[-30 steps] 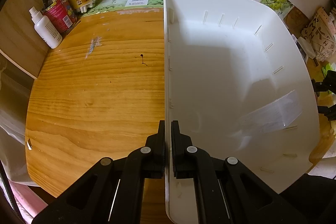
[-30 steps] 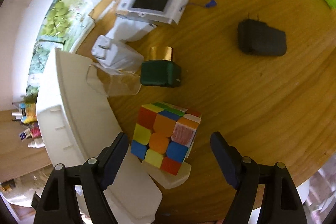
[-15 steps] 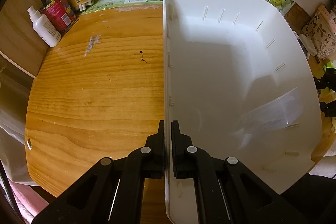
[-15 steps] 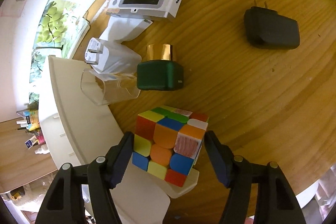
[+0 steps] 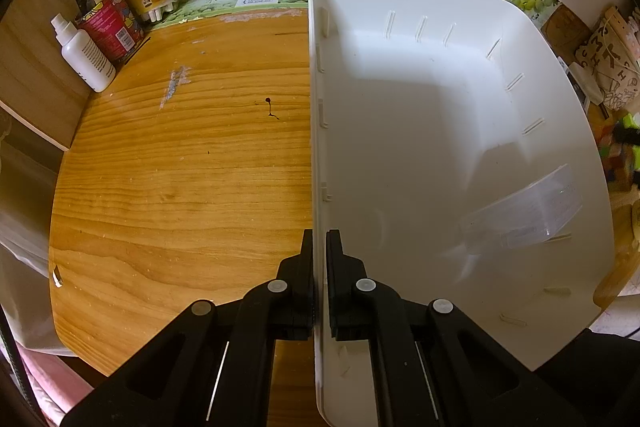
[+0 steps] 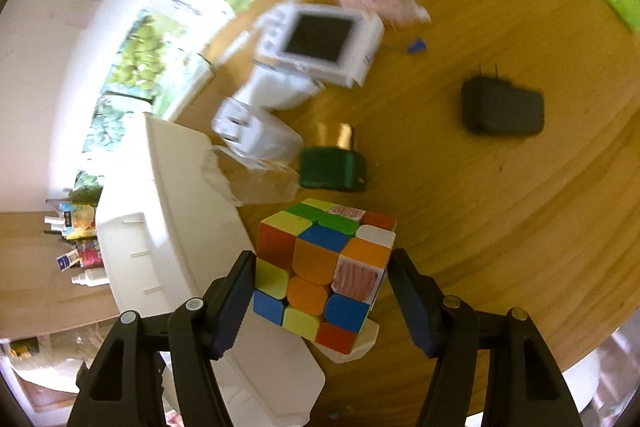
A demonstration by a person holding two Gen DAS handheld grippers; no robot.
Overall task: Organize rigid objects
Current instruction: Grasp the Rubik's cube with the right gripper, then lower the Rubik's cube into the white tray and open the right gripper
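My left gripper (image 5: 320, 239) is shut on the left wall of a white plastic bin (image 5: 440, 147), one finger outside and one inside. The bin's floor is bare. A clear plastic box (image 5: 524, 215) shows at its right wall. In the right wrist view, my right gripper (image 6: 321, 255) is shut on a multicoloured puzzle cube (image 6: 320, 267), pads against two opposite sides. A small white stand (image 6: 360, 343) sits just below the cube. The bin (image 6: 168, 219) lies directly left of the cube.
On the wooden table beyond the cube lie a green bottle with a gold cap (image 6: 332, 169), a white charger (image 6: 256, 131), a black charger (image 6: 502, 111) and a white screen device (image 6: 320, 43). Bottles and cartons (image 5: 104, 27) crowd the far-left corner.
The right jaws have closed from wide apart onto the cube's sides, and the hand has since shifted with it, blurring the view. The left gripper and the bin have not moved.
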